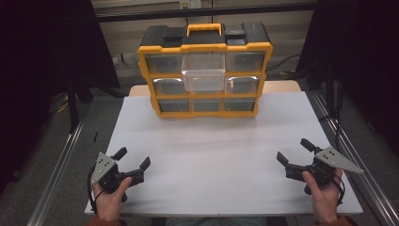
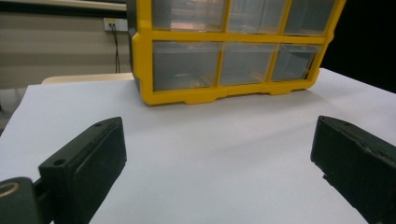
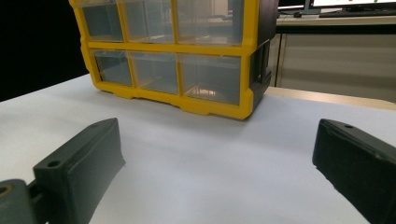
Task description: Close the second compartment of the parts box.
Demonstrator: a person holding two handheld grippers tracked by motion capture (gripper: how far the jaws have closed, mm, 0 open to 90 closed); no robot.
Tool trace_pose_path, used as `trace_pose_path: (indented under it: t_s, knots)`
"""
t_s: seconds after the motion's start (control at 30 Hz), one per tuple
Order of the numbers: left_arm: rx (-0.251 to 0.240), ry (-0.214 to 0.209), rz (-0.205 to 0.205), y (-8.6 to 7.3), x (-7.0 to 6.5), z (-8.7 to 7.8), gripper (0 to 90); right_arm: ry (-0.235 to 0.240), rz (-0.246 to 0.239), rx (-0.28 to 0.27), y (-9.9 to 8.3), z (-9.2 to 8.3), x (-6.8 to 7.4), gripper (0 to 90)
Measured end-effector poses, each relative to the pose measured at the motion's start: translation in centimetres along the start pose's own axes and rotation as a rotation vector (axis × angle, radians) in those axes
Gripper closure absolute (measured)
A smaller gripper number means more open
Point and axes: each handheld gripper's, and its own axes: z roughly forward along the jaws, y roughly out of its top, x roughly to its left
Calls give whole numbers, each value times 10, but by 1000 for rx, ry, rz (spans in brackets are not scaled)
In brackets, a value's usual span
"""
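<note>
Well ahead of both grippers, at the far end of the white table, stood the yellow drawer cabinet, upright with its black top and yellow handle, its clear drawers facing the person. One drawer, the middle one of the top row, stood pulled out toward the grippers, while the others sat flush in their frames. No contents could be made out in it. The left gripper rested low over the near left part of the table with its jaws spread wide and nothing between them; in the left gripper view the cabinet's lower rows lay ahead and slightly to its right. The right gripper was likewise wide open and empty, at the near right, with the cabinet ahead and to its left. Neither touched anything. The work seemed to be at a resting stage, with no reach begun. The next move would likely call for one gripper to travel forward to the protruding drawer and meet its front squarely, to push it home or draw it farther, without tipping the cabinet
</note>
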Motion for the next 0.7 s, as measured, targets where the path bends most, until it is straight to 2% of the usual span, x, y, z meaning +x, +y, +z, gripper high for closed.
trace_pose_path:
  t_s: [0.13,0.33,0.7]
  knots:
    - [5,12,-4,0,1,0,36,11,4,-2,-1,2,0,11]
    - [7,5,-9,-2,4,0,36,31,3,16,-2,8,2,10]
    - [17,9,4,-2,1,-3,39,86,5,14,-3,11,9,11]
